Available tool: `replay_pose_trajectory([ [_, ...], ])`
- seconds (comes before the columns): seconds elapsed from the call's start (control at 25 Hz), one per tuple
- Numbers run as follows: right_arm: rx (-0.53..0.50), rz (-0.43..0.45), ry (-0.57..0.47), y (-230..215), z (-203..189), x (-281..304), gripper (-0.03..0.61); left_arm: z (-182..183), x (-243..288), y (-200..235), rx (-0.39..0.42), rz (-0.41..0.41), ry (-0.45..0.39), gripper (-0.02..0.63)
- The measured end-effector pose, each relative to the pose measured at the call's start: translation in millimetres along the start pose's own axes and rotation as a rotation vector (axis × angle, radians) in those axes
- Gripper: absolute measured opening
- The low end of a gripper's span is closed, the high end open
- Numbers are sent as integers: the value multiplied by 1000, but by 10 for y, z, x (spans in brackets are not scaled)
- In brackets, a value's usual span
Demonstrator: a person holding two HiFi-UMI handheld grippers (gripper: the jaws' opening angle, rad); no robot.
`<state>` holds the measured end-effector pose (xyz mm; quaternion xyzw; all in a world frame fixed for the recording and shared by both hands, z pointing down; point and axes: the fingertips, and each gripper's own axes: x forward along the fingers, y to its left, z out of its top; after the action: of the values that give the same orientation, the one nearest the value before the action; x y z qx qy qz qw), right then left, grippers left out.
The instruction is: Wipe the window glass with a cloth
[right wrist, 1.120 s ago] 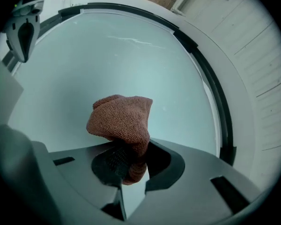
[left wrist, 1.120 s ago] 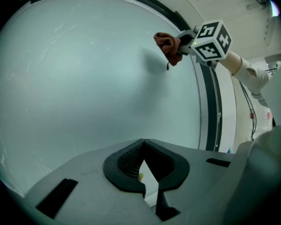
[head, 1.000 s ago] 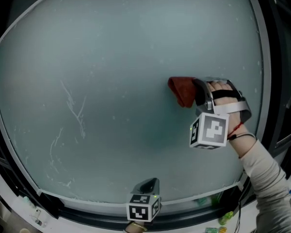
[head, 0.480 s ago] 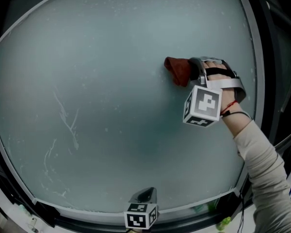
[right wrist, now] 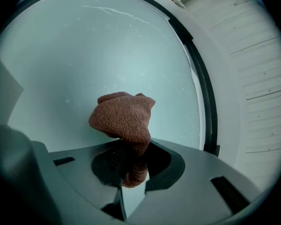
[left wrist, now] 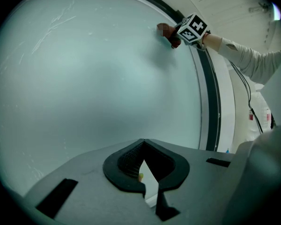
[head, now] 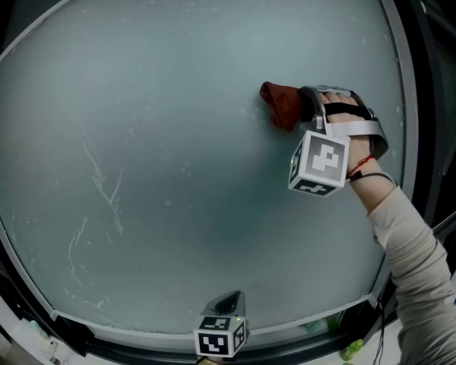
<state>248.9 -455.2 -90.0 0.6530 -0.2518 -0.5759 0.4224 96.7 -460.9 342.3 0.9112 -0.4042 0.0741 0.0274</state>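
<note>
The frosted window glass (head: 175, 128) fills the head view. A red-brown cloth (head: 283, 105) is pressed on its upper right part, and my right gripper (head: 308, 106) is shut on it, with a hand and the marker cube (head: 319, 163) behind. In the right gripper view the bunched cloth (right wrist: 124, 118) sticks out of the jaws (right wrist: 129, 172) against the glass (right wrist: 107, 55). My left gripper (head: 228, 304) hangs low at the bottom centre, off the glass. In the left gripper view its jaws (left wrist: 147, 191) stand shut with nothing in them, and the cloth (left wrist: 165, 31) shows far off.
White streaks (head: 102, 181) mark the glass at the left. A dark frame (head: 410, 128) rims the pane. Beyond it at the right are white slatted panels (right wrist: 253, 78) and a cable (left wrist: 243, 93). Small green things (head: 353, 348) lie below the bottom right corner.
The right gripper has carried the cloth up the glass since a second ago, then held nearly still over the last half second. The left gripper stays low.
</note>
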Motion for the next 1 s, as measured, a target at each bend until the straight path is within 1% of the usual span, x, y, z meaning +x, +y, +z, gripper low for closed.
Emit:
replay_pose_trajectory([
  [0.24,-10,16,-3,225,16,-104,48,-16,0,-3,-1,-1,0,5],
  [0.64,-11,82,-25,686,113,-355,48,-59,-4,-56,-12,-12,1,5],
  [1.0,-17,132,-34,1050,78,-538,48,-61,24,-123,-13,-23,-1,5],
])
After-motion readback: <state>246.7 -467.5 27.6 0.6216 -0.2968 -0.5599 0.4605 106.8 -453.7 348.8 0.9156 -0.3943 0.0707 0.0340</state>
